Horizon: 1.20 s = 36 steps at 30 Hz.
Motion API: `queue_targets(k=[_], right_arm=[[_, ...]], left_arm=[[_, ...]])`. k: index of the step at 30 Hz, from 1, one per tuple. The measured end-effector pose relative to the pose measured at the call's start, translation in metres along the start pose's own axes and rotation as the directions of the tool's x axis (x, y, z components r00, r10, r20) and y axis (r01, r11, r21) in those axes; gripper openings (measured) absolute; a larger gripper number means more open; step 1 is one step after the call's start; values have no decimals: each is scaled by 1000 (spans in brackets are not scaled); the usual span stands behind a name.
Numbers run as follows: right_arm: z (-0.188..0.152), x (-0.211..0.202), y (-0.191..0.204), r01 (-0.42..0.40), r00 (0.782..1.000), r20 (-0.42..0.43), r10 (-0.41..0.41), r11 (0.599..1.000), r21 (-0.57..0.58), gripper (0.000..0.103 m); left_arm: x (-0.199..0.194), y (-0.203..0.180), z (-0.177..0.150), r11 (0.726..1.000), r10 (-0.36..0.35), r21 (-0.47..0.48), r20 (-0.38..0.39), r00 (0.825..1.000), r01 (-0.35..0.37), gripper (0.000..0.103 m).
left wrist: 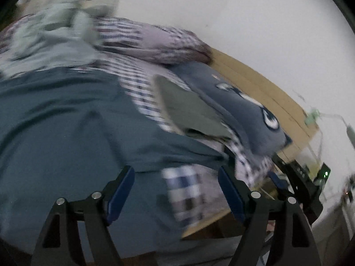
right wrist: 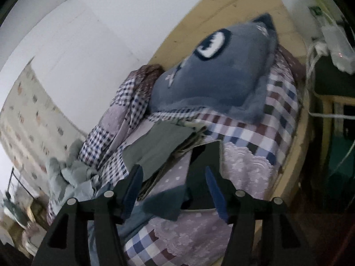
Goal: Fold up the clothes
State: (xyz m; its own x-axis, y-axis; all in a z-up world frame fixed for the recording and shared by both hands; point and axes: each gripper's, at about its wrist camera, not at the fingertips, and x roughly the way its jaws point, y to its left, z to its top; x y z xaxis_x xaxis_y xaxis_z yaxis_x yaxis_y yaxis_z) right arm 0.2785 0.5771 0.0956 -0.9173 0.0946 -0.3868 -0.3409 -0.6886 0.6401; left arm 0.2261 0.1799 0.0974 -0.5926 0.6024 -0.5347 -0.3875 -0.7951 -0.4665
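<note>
Left tongs (left wrist: 176,190): blue-padded fingers wide apart, nothing between them, hovering over the bed's near edge. Below them, teal garment (left wrist: 66,119), spread flat across the bed, its hem running just ahead of the fingertips; whether a finger touches the cloth cannot be told, as the view is blurred.

Right tongs (right wrist: 173,190): fingers likewise apart, holding nothing. Between and just ahead of them, a corner of the teal garment (right wrist: 164,204) lies on the quilt, beside a dark flat object (right wrist: 206,168) too dim to identify.

Folded grey-green piece (left wrist: 186,106) (right wrist: 155,146): rests on top of a stack of folded cloth past the teal garment, in front of the cushion.

Cushion (left wrist: 244,106) (right wrist: 213,75): grey-blue plush with a large white-and-navy eye and a pointed ear, lying at the head of the bed against the headboard.

Quilt (left wrist: 142,90) (right wrist: 261,119): checked patchwork in pink, white and blue with lace-patterned panels, covering the bed; bunched into a roll (left wrist: 155,42) near the wall.

Pale green clothes (left wrist: 55,35) (right wrist: 66,173): crumpled heap on the far side of the bed, well apart from both tongs.

Headboard (left wrist: 261,88) (right wrist: 221,6): tan wood, against a white wall (left wrist: 221,11).

Power strip (right wrist: 337,44): white, with cables, beside the bed.
</note>
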Motion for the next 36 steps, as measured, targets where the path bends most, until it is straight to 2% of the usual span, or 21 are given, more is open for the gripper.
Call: queue_targets(k=[4,7,10,14,17,21,22,24,25,26,27,28,29,36], right_arm=[[6,-2,-13,-10,1000,-1,10,1000,18,64],[9,-1,-18,-18,1000,-3,18,1000,13,64],[9,-1,-25,-37,999,-12,38,998,41,64],[10,1,-29,-60,998,-21,61,996,60,64],[10,1,-31,-76,997,-25,78,995,65,64],[10,0,-32,-86,996,-20,88,993,75,64],[10,0,-33,-88,996,-20,89,993,78,64],[10,0,-34,-90,995,-21,92,992,86,64],[10,0,-34,-92,995,-22,94,992,90,64],[9,1,-34,-93,995,-24,96,992,89,64],[9,1,-33,-94,995,-25,96,992,88,64],[9,-1,-31,-93,995,-25,96,992,86,64],[9,-1,-30,-94,995,-25,96,992,83,64],[7,-2,-27,-97,995,-31,99,993,71,64]], left_arm=[[52,-45,-11,996,-63,62,-62,996,67,81],[87,-67,-19,991,-54,119,-87,995,64,81],[113,-77,-30,989,-51,136,-102,993,65,81],[145,-91,-39,982,-40,183,-80,996,54,81],[161,-94,-43,982,-22,185,-70,997,35,81],[185,-90,-43,990,-15,142,-85,996,27,80],[188,-91,-42,990,-14,140,-88,996,27,75],[193,-94,-40,990,-12,137,-96,995,25,54],[196,-95,-39,990,-11,136,-100,995,24,32],[198,-97,-38,990,-8,140,-113,994,24,18],[198,-97,-37,990,-11,139,-119,993,27,15],[194,-97,-35,990,-19,139,-121,992,36,5],[190,-98,-34,989,-27,139,-123,992,44,2],[124,-92,-13,977,-141,143,-140,980,161,1]])
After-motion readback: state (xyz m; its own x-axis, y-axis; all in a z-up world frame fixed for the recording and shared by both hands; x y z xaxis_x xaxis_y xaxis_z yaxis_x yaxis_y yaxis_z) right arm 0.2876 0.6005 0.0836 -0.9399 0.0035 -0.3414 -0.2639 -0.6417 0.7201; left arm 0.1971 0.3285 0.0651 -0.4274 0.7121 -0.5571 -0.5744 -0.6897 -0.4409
